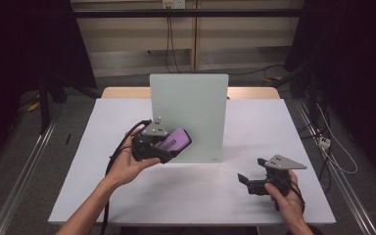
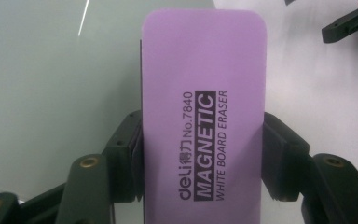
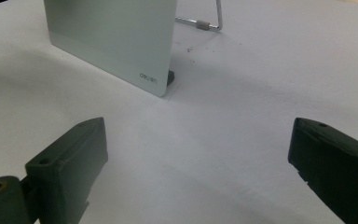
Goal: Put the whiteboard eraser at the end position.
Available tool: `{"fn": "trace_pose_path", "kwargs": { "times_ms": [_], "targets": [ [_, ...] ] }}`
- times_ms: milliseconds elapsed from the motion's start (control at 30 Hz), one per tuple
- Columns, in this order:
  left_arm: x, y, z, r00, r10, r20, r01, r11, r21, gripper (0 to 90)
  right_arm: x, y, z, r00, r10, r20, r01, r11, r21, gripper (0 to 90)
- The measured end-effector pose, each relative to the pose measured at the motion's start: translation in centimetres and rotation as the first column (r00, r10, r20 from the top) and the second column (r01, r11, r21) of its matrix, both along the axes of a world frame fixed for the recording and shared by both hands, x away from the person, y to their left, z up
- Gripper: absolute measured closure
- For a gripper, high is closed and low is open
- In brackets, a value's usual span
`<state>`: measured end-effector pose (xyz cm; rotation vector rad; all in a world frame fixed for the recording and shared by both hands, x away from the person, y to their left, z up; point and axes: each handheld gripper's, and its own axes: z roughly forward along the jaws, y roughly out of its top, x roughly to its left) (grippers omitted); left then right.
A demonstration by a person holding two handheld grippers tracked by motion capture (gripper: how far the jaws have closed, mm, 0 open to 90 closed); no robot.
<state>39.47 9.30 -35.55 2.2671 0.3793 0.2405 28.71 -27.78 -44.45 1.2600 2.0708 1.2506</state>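
while the left hand-held gripper [image 2: 203, 154] pinches the purple eraser [image 2: 205, 107], the right hand-held gripper [image 3: 200, 158] rests spread.

Purple eraser [image 2: 203, 116] (label up) against whiteboard [image 1: 196, 107]

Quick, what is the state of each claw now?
Left claw: closed on the purple eraser.
Right claw: open, holding nothing.
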Motion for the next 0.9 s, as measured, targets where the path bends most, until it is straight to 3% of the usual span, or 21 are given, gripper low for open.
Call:
{"fn": "trace_pose_path", "kwargs": {
  "times_ms": [100, 367, 600, 667, 767, 900],
  "targets": [
    [-0.1, -0.3, -0.2, 0.9998, -0.005, -0.021, 0.005, 0.9999, 0.010, 41.1, -0.1, 0.0, 0.0, 1.0000, 0.005, 0.002, -0.005, 1.0000, 0.003, 4.5],
    [-0.7, -1.6, -1.3, 0.9955, -0.059, -0.074, 0.066, 0.9931, 0.097, 41.1, -0.1, -0.1, 0.0, 1.0000, 0.004, 0.000, -0.004, 0.9999, 0.010, 4.4],
    [-1.6, -2.9, -2.6, 0.9870, -0.107, -0.120, 0.125, 0.9802, 0.153, 41.1, 0.1, 0.1, 0.0, 1.0000, 0.009, -0.002, -0.009, 0.9999, 0.012, 4.4],
    [-1.9, -3.3, -3.0, 0.9830, -0.125, -0.135, 0.148, 0.9725, 0.180, 41.1, 0.2, 0.2, 0.0, 0.9999, 0.016, 0.000, -0.016, 0.9998, 0.013, 4.5],
    [-2.3, -3.8, -3.2, 0.9765, -0.150, -0.155, 0.179, 0.9648, 0.193, 41.1, 0.2, 0.2, 0.0, 0.9998, 0.020, 0.001, -0.020, 0.9997, 0.012, 4.4],
    [-2.5, -4.4, -3.7, 0.9736, -0.161, -0.162, 0.193, 0.9582, 0.211, 41.1, 0.2, 0.1, 0.0, 0.9999, 0.014, -0.001, -0.014, 0.9997, 0.018, 4.4]
  ]
}}
